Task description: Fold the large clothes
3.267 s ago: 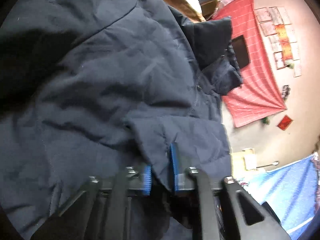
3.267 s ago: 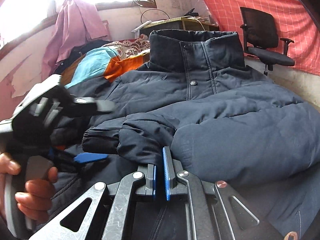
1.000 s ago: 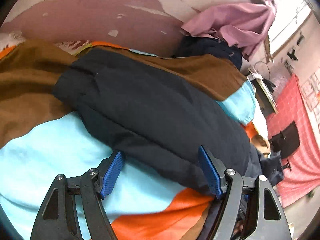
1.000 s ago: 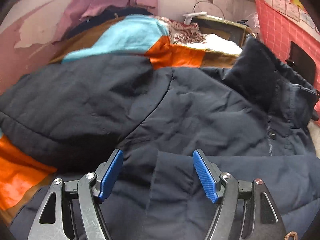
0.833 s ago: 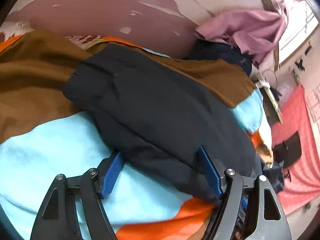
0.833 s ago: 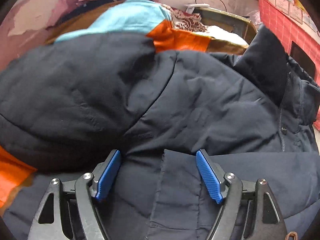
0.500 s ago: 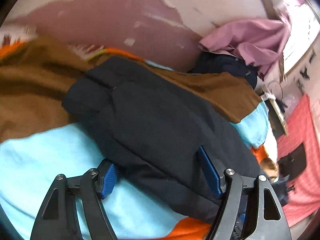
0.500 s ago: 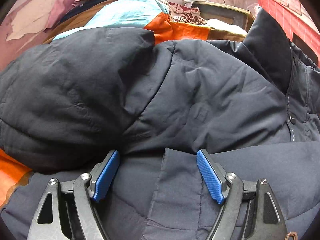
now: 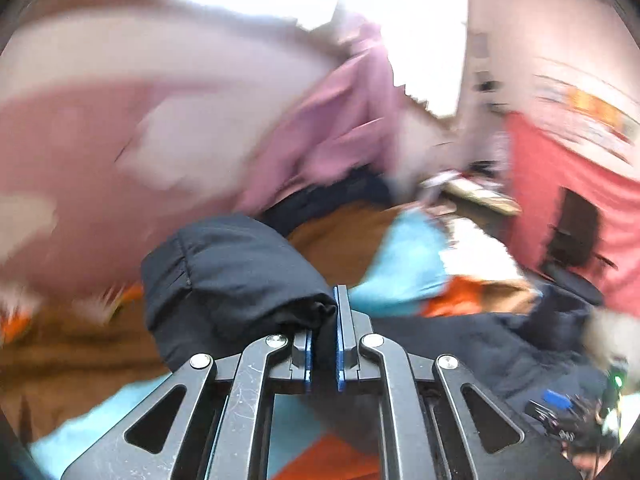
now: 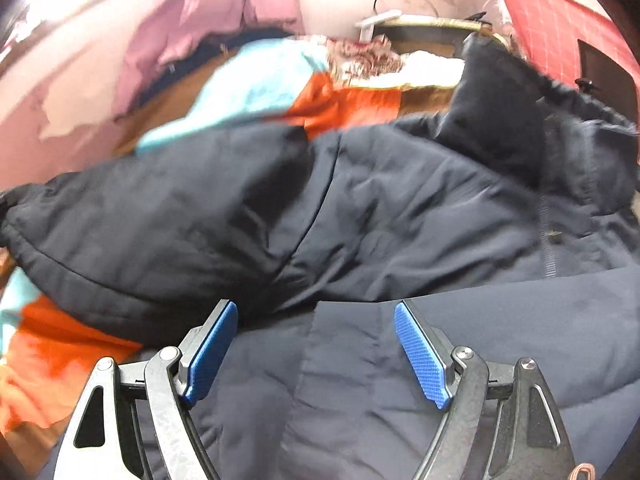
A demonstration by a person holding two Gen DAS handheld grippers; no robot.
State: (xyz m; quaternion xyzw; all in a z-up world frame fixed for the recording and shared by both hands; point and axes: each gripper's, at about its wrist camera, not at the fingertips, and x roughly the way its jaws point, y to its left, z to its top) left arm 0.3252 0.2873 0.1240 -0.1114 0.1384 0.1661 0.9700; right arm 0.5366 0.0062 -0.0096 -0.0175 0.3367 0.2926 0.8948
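Note:
A dark navy padded jacket (image 10: 400,208) lies spread on a bed, collar (image 10: 520,92) at the upper right. Its sleeve (image 9: 236,276) stretches to the left. My left gripper (image 9: 322,320) is shut on the sleeve near its cuff and holds it raised above the bedding; that view is blurred by motion. My right gripper (image 10: 316,344) is open and empty, its blue pads (image 10: 420,356) low over the jacket's front panel near the armpit seam.
The bedding is a blanket in brown, light blue and orange patches (image 10: 340,100). Pink cloth (image 10: 224,4) hangs at the window behind. A red cloth (image 9: 560,184) and a black office chair (image 9: 572,240) stand at the right.
My left gripper has closed on the sleeve and lifted it, swinging fast. My right gripper stays open over the jacket front and has pulled back slightly.

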